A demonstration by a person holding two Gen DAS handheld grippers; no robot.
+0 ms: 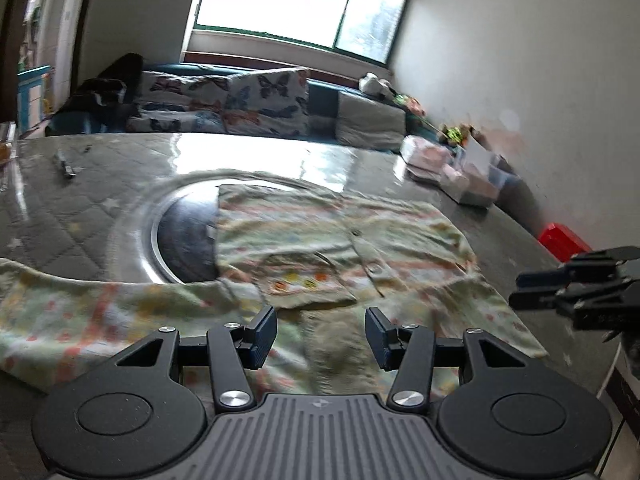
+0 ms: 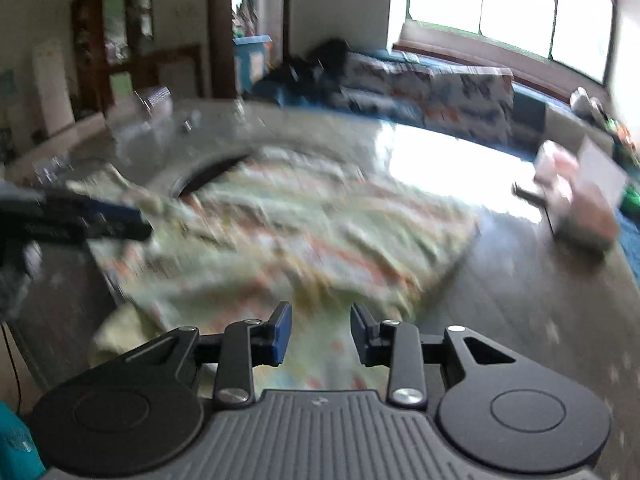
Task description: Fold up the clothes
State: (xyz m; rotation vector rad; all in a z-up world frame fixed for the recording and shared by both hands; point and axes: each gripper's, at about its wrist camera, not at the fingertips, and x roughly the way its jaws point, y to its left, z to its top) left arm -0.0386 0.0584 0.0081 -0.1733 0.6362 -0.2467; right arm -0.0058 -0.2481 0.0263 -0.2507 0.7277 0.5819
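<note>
- Behind the grey quilted worktop (image 1: 60, 216) we see a bright window (image 1: 296, 4) and butterfly-print cushions (image 1: 224, 104).
- Our pale green patterned shirt (image 1: 320, 240) lies spread on the worktop, partly covering a round metal-rimmed opening (image 1: 180, 236).
- Our left gripper (image 1: 321, 334) hangs over the shirt's near edge, jaws wide apart, holding nothing.
- Our right gripper (image 2: 320, 334) is likewise parted and empty at the shirt's near edge.

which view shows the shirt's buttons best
The left wrist view: the buttons along the placket of the patterned shirt are discernible. In the right wrist view the shirt is motion-blurred, with no buttons visible.
</note>
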